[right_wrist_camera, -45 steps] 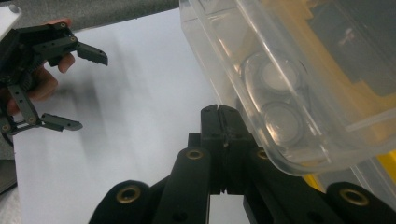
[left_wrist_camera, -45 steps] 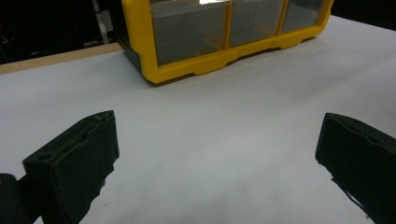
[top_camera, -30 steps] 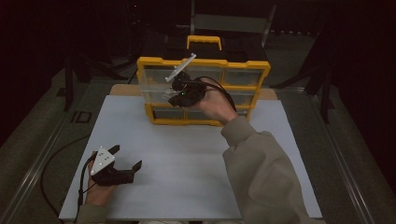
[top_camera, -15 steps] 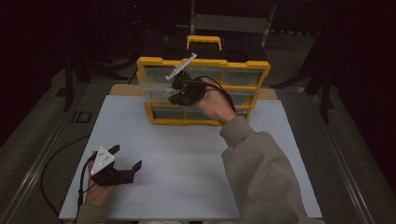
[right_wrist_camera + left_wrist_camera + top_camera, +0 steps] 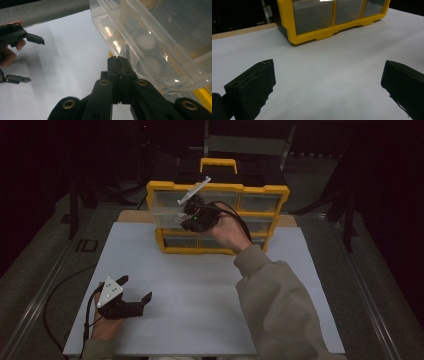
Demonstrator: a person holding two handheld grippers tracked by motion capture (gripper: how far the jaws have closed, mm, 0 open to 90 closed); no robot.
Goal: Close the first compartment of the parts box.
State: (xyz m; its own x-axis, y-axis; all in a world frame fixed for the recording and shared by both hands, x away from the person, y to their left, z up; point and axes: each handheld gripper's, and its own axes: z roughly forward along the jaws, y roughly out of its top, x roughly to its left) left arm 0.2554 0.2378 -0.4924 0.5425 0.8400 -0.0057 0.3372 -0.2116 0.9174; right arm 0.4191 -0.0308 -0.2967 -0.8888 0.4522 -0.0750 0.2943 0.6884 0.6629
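at the yellow organizer [image 5: 218, 217], right claw [image 5: 119, 62] pinches a clear drawer [image 5: 160, 42]; left claw [image 5: 131, 292] spread.

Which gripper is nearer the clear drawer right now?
Right. The right gripper is at the clear drawer of the yellow organizer, jaws shut; the left gripper rests far off on the white tabletop.

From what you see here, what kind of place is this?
Probably a dim lab or workshop set up for recording: a white table, a yellow parts organizer with clear drawers, and dark stands around.
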